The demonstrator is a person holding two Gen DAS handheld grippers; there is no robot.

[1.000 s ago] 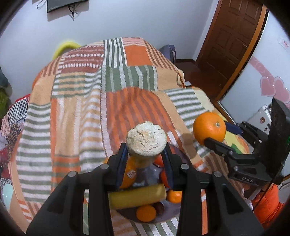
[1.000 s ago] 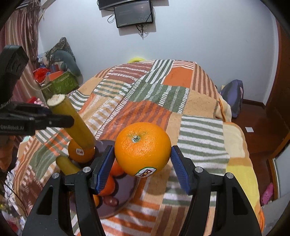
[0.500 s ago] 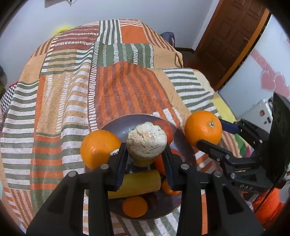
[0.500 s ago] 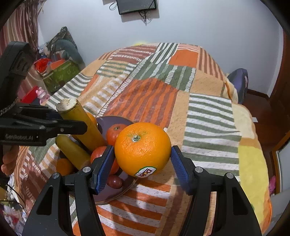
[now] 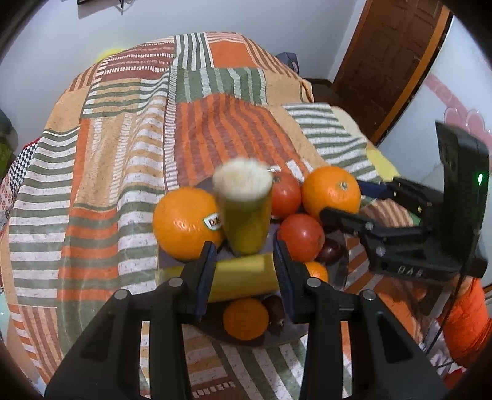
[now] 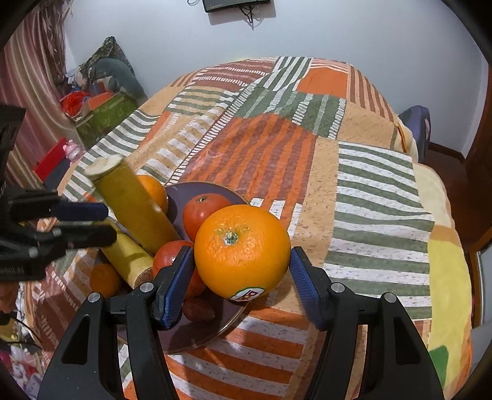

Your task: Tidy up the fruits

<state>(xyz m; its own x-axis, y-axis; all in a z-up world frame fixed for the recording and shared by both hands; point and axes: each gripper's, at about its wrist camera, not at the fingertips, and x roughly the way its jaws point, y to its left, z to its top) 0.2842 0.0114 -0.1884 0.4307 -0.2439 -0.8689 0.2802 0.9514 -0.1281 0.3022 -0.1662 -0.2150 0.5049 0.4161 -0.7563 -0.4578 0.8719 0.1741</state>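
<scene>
on a bed, the right hand-held gripper (image 6: 241, 270) clamps an orange (image 6: 242, 252) over the fruit plate (image 6: 215, 334) for placing; the left hand-held gripper (image 5: 244, 270) stands apart, free of the cut cane stalk (image 5: 244, 212).

I see a patchwork bedspread (image 6: 307, 160) of orange, green and tan striped panels filling most of both views. Behind the bedspread stands a white wall (image 6: 338, 30), with a dark screen (image 6: 235, 4) mounted at its top edge and cables hanging below. Left of the bedspread: a green box (image 6: 104, 114) holding orange and red items, a grey-green bundle (image 6: 117, 72) behind it, a striped curtain (image 6: 30, 86) beyond. Right of the bedspread: a brown wooden door (image 5: 390, 58)
</scene>
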